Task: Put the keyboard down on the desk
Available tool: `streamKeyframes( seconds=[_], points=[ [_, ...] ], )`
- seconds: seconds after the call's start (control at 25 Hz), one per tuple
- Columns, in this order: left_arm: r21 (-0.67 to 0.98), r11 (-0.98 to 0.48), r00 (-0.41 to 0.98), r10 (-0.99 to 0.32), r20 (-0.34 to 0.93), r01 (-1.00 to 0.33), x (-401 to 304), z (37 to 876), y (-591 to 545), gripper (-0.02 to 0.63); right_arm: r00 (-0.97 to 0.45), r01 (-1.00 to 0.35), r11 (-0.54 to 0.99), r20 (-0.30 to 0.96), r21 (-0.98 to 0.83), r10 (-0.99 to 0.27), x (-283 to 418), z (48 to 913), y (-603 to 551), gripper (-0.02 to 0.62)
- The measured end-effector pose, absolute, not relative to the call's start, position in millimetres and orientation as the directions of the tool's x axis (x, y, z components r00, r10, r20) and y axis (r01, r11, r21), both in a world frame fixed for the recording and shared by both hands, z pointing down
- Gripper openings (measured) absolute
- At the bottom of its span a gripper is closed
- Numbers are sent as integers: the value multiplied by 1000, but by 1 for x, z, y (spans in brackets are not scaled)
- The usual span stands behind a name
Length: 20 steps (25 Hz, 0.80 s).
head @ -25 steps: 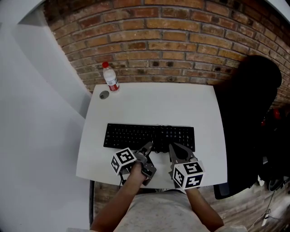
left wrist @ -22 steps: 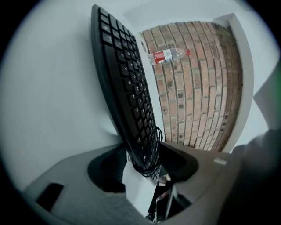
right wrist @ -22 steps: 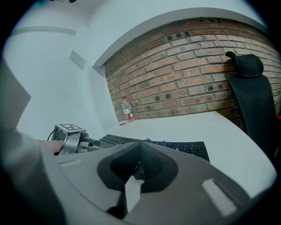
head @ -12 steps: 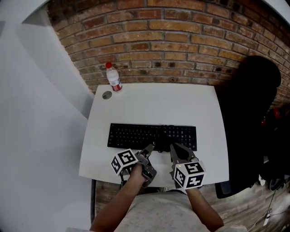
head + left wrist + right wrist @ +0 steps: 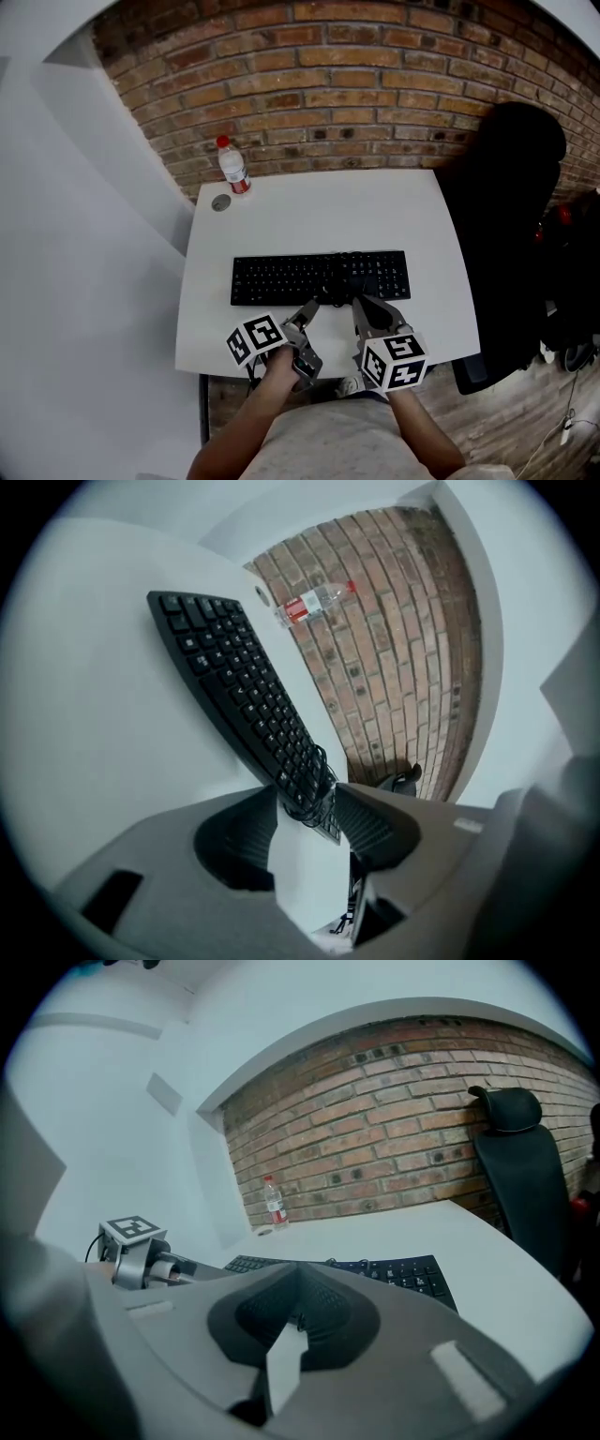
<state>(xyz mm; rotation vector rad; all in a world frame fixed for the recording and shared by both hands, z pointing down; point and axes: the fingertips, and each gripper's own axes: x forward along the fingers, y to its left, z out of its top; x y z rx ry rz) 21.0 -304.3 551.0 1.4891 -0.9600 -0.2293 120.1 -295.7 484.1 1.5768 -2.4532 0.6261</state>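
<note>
The black keyboard [image 5: 319, 277] lies flat across the middle of the white desk [image 5: 281, 220], with a coiled black cable [image 5: 341, 270] resting on it. My left gripper [image 5: 306, 317] hovers just in front of the keyboard's near edge. Its jaws are wide and closing, with nothing between them. In the left gripper view the keyboard [image 5: 239, 682] and cable [image 5: 314, 789] lie beyond the left gripper [image 5: 307, 797]. My right gripper [image 5: 367, 309] is beside it at the same edge. Its jaws meet at the tips in the right gripper view [image 5: 298, 1277], and the keyboard [image 5: 403, 1274] lies past them.
A clear water bottle with a red cap [image 5: 231, 167] stands at the desk's back left corner, beside a round grey grommet [image 5: 220, 202]. A black office chair [image 5: 511, 216] stands at the desk's right side. A brick wall [image 5: 375, 84] runs behind the desk.
Both grippers have drawn back a little from the keyboard's near edge. The keyboard stays flat on the desk. The head view has shifted slightly.
</note>
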Motion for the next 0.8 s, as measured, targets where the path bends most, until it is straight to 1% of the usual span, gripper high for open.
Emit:
streamKeyframes(
  seconds=[0.2, 0.32, 0.4, 0.6, 0.8],
  points=[
    [859, -5, 652, -653, 384, -511, 20, 529, -297, 178, -407, -908, 335, 340, -252, -848, 116, 473, -283, 9],
    [813, -93, 649, -657, 384, -575, 17, 516, -290, 155, -396, -913, 329, 332, -243, -856, 114, 466, -272, 9],
    [773, -160, 645, -666, 374, -614, 15, 504, -287, 132, -392, -915, 327, 324, -236, -861, 113, 460, -266, 9],
    [658, -325, 648, -686, 331, -679, 12, 478, -278, 101, -378, -920, 318, 306, -229, -874, 110, 450, -252, 9],
    [520, -422, 627, -711, 318, -743, -4, 461, -270, 70, -371, -924, 319, 285, -213, -884, 103, 439, -244, 9]
  ],
)
